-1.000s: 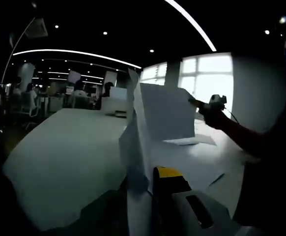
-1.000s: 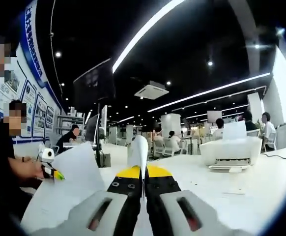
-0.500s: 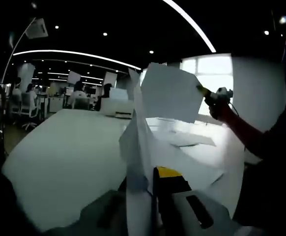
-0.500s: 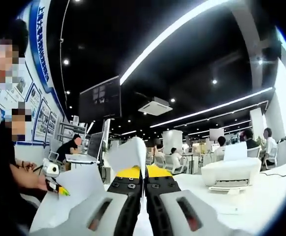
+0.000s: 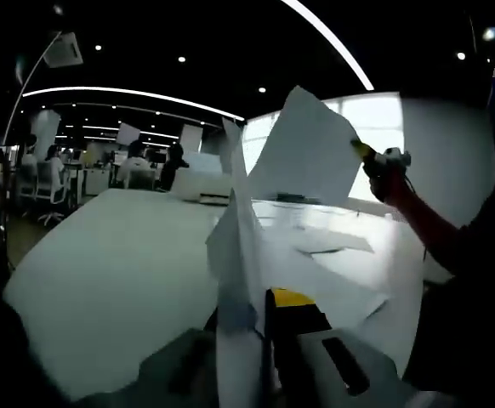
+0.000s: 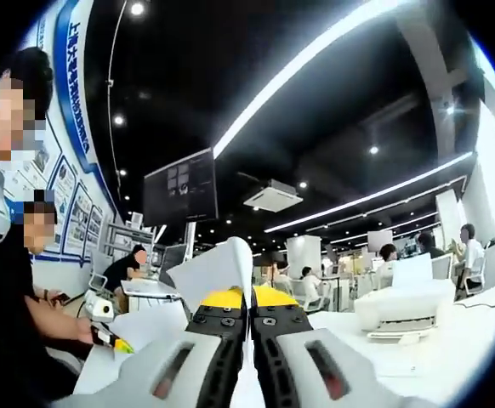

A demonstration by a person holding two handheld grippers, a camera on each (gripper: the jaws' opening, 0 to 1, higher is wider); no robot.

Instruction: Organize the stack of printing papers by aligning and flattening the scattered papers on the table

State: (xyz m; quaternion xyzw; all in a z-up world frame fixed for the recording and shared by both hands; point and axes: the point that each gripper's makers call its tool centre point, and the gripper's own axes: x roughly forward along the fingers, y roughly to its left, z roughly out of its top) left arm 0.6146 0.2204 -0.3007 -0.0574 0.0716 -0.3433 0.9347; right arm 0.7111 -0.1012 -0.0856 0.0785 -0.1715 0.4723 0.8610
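In the left gripper view my left gripper [image 5: 263,306] is shut on a white sheet [image 5: 237,246] that stands edge-on above the jaws. To the right, a hand holds my right gripper [image 5: 368,155] high over the white table [image 5: 103,263], with a second sheet [image 5: 305,157] pinched at one corner and hanging tilted in the air. In the right gripper view my right gripper [image 6: 249,297] is shut on that sheet [image 6: 218,268], which rises between the yellow tips. The left gripper [image 6: 116,342] sits low at the left with its paper [image 6: 150,325].
Loose sheets [image 5: 332,242] lie flat on the table's right half, one more [image 5: 354,297] nearer me. A white printer [image 5: 201,183] stands at the far end, also the printer [image 6: 401,306]. A person's arm [image 5: 435,238] crosses the right side. Seated people and desks fill the background.
My right gripper has lifted its sheet off the table and higher into the air, and its view has tilted up. The left gripper and its sheet have stayed put.
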